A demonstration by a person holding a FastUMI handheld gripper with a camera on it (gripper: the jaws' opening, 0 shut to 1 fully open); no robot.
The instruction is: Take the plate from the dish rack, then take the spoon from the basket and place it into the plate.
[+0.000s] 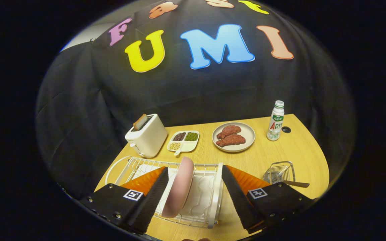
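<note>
On the far left of the wooden table (300,150) stands a white toaster (147,136) with a slice of toast (140,122) sticking up out of its slot. Nearer to me, and below it, is the white wire dish rack (198,201), which reaches from the left edge of the table to the middle. My left finger (152,197) lies over the rack's left part. A pink plate (179,187) stands on edge in the rack, leaning a little, just right of that finger and inside the gap between my two fingers. It sits closer to the left finger than to the right one, and I cannot tell whether the left finger touches it.

My jaws are wide apart, and my gripper (194,182) clamps on nothing. My right finger (238,197) lies just past the rack's right end.

Beyond the rack, right of the toaster, a small white divided tray (183,142) holds dark, green and pale beans in separate sections. Right of it is a beige plate (248,138) with two pieces of reddish-brown meat (230,135).

Farther right, a small white bottle (275,121) stands upright at the far edge of the table. Near me on the right, a small wire basket (279,171) holds the spoon (293,182), whose handle sticks out to the right over the basket's rim.
</note>
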